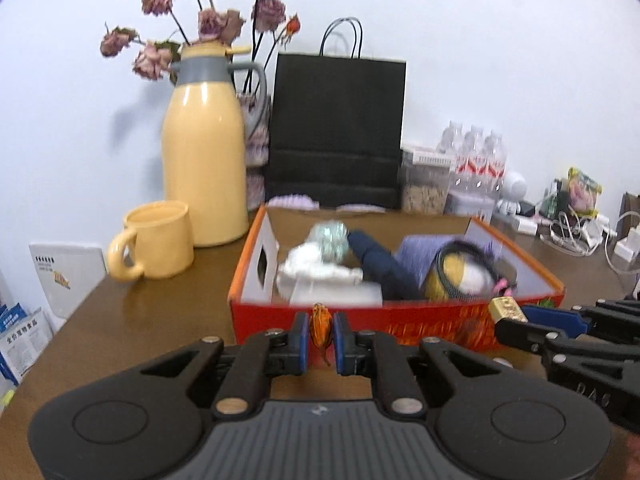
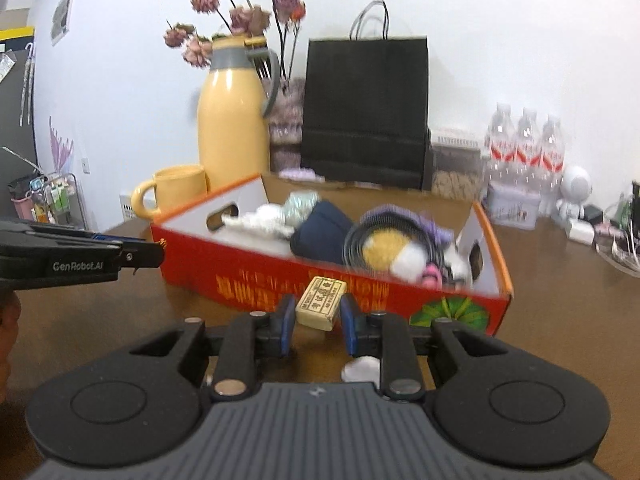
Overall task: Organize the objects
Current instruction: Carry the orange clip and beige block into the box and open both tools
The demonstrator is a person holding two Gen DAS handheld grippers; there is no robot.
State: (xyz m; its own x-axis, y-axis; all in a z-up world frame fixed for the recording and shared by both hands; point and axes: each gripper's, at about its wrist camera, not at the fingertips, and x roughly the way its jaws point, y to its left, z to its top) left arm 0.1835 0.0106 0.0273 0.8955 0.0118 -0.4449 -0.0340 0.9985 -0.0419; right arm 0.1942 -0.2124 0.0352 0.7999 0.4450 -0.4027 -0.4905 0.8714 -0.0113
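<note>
- Left gripper (image 1: 321, 334): jaws closed tight on a small orange-brown crinkled wrapped piece (image 1: 320, 328); it sits clamped between the blue pads, off the brown wooden table (image 1: 132, 320).
- Right gripper (image 2: 316, 322): jaws narrowed onto a small gold foil-wrapped rectangular block with printed label (image 2: 321, 303), pads pressing both sides.
- Open red-and-orange cardboard box (image 2: 280, 276): just ahead of both grippers, packed with mixed items.
- Yellow thermos jug with grey collar (image 1: 204, 152) and yellow ceramic mug (image 1: 156, 240): ahead-left of the left gripper, beside the box.
- Black paper bag (image 1: 336, 128): behind the box.
</note>
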